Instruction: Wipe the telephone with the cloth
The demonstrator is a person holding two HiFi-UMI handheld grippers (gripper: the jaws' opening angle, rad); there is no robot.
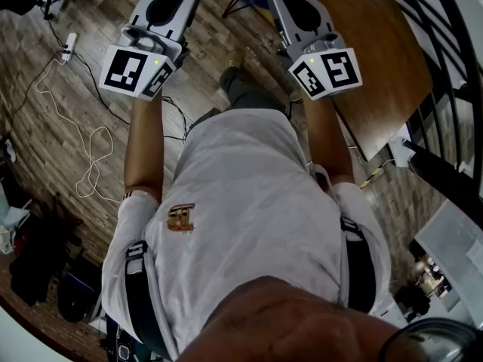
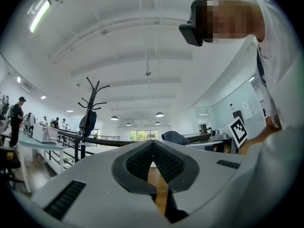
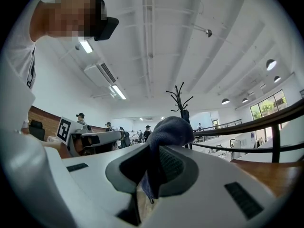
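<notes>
Before our shirt (image 1: pixel 241 202) we hold the right gripper (image 3: pixel 153 148) clenched on the blue cloth (image 3: pixel 172 126), probably ready for wiping, and the left gripper (image 2: pixel 153 145) closed on nothing; no telephone is visible.

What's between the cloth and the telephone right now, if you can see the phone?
No telephone shows in any view, so that can't be judged. The right gripper is shut on the cloth, held up by the table; nothing visible lies between cloth and table.
</notes>
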